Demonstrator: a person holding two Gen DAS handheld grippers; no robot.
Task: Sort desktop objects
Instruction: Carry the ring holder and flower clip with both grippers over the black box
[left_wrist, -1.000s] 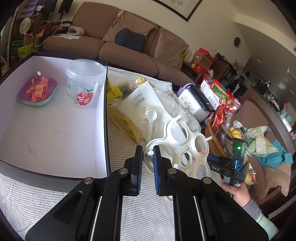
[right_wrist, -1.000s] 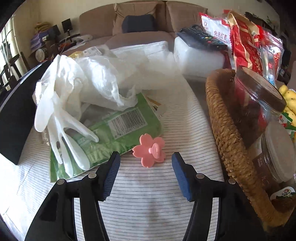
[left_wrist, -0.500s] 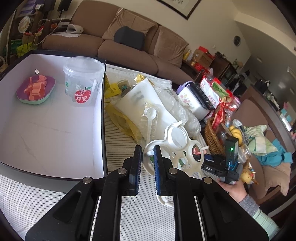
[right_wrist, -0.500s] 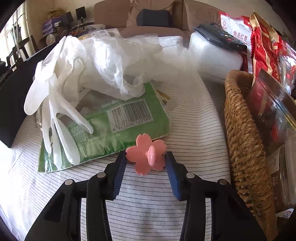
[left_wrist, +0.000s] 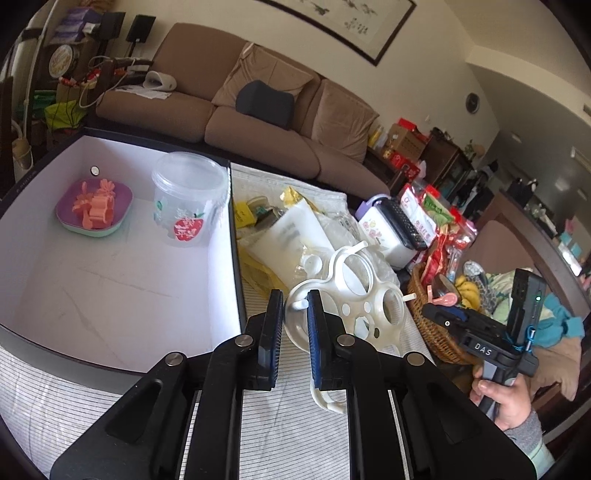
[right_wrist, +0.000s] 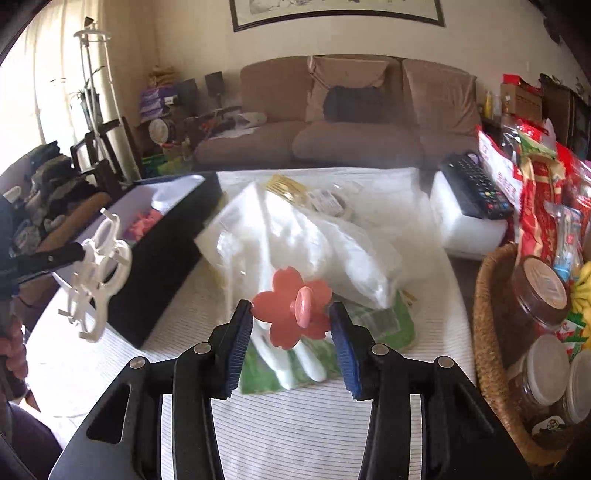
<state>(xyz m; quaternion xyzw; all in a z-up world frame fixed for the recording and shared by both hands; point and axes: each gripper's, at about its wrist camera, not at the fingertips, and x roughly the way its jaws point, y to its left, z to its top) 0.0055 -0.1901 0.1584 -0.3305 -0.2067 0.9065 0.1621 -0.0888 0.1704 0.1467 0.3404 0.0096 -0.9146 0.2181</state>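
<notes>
My right gripper (right_wrist: 291, 310) is shut on a pink flower-shaped clip (right_wrist: 284, 295), held up off the striped tablecloth. In the left wrist view this gripper (left_wrist: 432, 310) shows at the right with the pink clip (left_wrist: 441, 298), gripped by a person's hand. My left gripper (left_wrist: 293, 295) is shut on the edge of a white plastic holder with round holes (left_wrist: 314, 283), lifted beside the black box. From the right wrist view the holder (right_wrist: 98, 273) hangs at the far left. In the box (left_wrist: 110, 277) stand a purple bowl of pink clips (left_wrist: 94, 210) and a clear tub (left_wrist: 188, 199).
A heap of plastic bags and gloves (right_wrist: 314, 236) and a green packet (right_wrist: 384, 325) lie mid-table. A wicker basket (right_wrist: 484, 332) with jars and snack packets stands at the right. A remote rests on a white box (right_wrist: 465, 225). A sofa stands behind the table.
My right gripper closed on the pink flower clip and lifted it off the cloth. My left gripper rose a little with the white holder in it.
</notes>
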